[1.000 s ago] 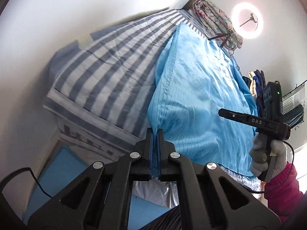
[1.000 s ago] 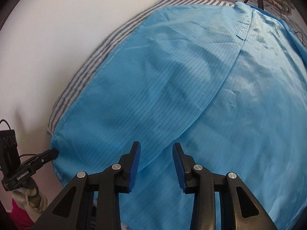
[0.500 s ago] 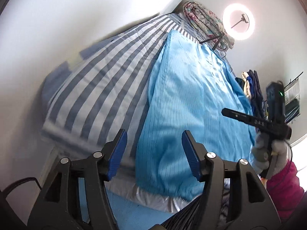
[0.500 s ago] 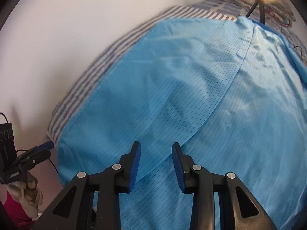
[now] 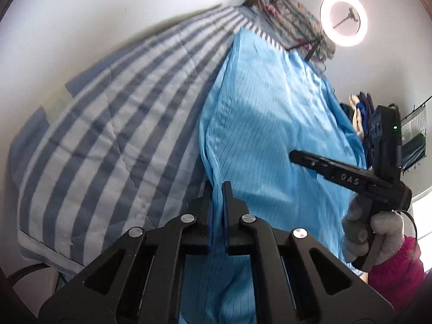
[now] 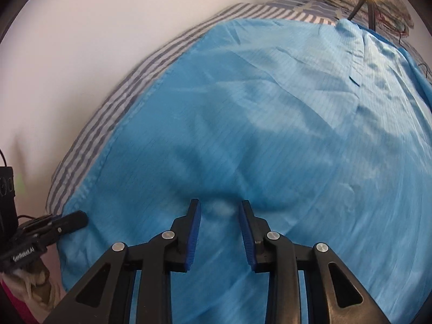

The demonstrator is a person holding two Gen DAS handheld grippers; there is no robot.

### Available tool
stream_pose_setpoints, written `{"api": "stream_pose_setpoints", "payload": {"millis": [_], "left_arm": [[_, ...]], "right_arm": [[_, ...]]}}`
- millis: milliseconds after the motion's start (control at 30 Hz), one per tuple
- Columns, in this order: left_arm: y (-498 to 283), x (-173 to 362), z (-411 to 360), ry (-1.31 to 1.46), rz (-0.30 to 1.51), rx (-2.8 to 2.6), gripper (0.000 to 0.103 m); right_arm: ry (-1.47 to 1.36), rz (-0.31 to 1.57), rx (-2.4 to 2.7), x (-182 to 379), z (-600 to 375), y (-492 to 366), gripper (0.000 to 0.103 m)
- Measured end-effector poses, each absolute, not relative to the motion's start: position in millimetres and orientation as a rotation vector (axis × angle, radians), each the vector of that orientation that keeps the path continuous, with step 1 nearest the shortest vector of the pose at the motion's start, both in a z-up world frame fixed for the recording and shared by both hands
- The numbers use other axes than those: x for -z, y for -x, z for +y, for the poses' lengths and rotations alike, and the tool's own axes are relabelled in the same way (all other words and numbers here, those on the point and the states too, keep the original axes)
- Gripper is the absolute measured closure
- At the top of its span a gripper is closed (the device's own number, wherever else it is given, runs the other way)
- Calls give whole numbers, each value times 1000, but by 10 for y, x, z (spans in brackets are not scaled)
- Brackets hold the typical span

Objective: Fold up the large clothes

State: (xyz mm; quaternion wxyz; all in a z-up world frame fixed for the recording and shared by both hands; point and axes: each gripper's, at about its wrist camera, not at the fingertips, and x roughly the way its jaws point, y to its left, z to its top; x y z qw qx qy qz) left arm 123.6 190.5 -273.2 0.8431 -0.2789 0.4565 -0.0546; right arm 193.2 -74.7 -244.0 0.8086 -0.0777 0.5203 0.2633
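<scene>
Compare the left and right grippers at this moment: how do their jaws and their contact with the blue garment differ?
The left gripper is shut, pinching the blue garment's edge near the striped bedding; the right gripper stands open, its jaws having just been narrowing. The left grips cloth; the right has only fabric lying beneath its gap, with nothing pinched. Both point down at the same garment and have blue pads.

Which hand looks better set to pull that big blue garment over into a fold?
Probably the left. The left gripper is already shut on the pinstriped light-blue garment's edge, while the right gripper has jaws parted above the cloth, gripping nothing.
</scene>
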Motion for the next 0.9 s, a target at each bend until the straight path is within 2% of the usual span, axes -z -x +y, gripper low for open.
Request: {"api": "stream_pose_setpoints", "payload": {"millis": [267,500,633,700,767,900], "left_arm": [[-1167,2603,1918,563,911,110,102],[-1123,2513,1864,536,891,125,102],[-1119,2401,1750,499,877,143,103],[-1109,2317,1674,469,862,153,103],[-1104,2227,1575,427,847,160,103],[-1112,2126,1403,366,834,177,103]], "right_arm": [[143,1040,-602,2136,-681,-1941,73],[128,1130,-552,2449,-545,-2120,73],[91,1150,-561,2423,-566,-2178,70],[31,1155,-579,2341,-608,-2204,68],[-40,1149,-595,2235,-649,-2254,50],[-118,1124,-643,2043,-589,-2303,46]]}}
